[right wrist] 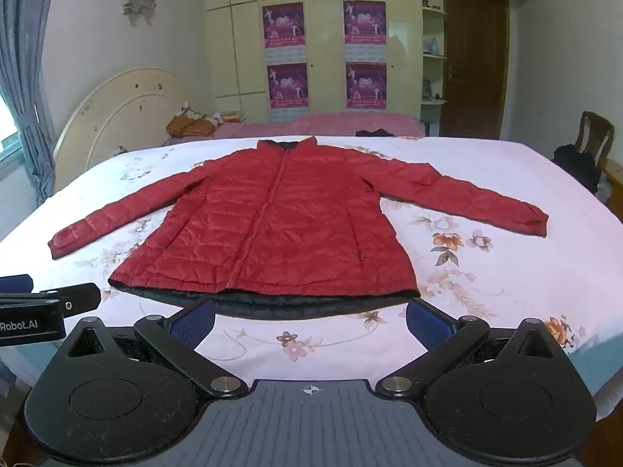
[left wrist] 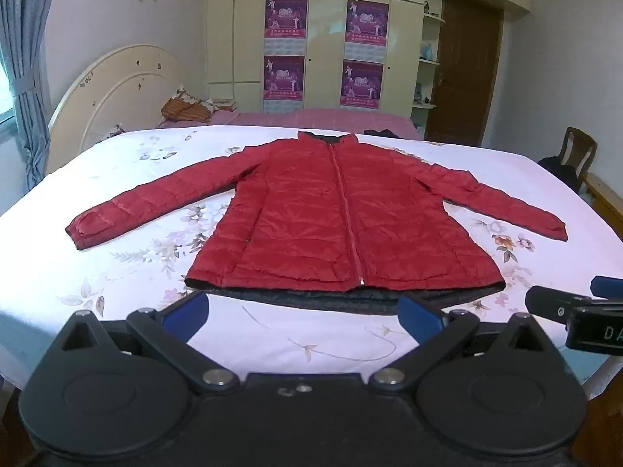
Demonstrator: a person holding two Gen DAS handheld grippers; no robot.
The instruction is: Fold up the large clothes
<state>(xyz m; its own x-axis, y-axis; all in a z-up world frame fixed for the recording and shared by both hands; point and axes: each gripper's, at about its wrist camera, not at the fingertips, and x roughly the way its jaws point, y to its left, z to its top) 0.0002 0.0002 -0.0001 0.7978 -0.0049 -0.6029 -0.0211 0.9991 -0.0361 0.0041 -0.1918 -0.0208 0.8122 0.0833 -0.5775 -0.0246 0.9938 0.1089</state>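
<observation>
I have the red jacket [left wrist: 335, 214] laid flat on its back, zipped shut, in the middle of the bed [left wrist: 506, 179], collar toward twelve o'clock and hem toward six. Both sleeves are spread out from the body, one reaching toward eight o'clock, the other toward four. A strip of dark lining [left wrist: 331, 297] peeks out under the hem along its near edge. The floral sheet [left wrist: 136, 257] under it is pale, with flower prints showing around the jacket.

My left gripper [left wrist: 303, 313] hangs over the near edge of the bed at six o'clock from the jacket, jaws spread wide with nothing between them; its blue pads [left wrist: 186, 313] sit just short of the hem without touching. My right gripper [right wrist: 310, 321] sits the same way beside it, jaws wide and empty, and from the left wrist view I catch its tip at three o'clock.

Further out, at ten o'clock from the jacket, a cream headboard [left wrist: 117, 93] leans against the wall, with a blue curtain [left wrist: 27, 70] beyond it. At twelve o'clock stands a wardrobe [left wrist: 323, 31] carrying four purple posters [left wrist: 286, 17], and a brown door [left wrist: 467, 70] is at one o'clock. A wooden chair [left wrist: 578, 151] is at three o'clock beside the bed
</observation>
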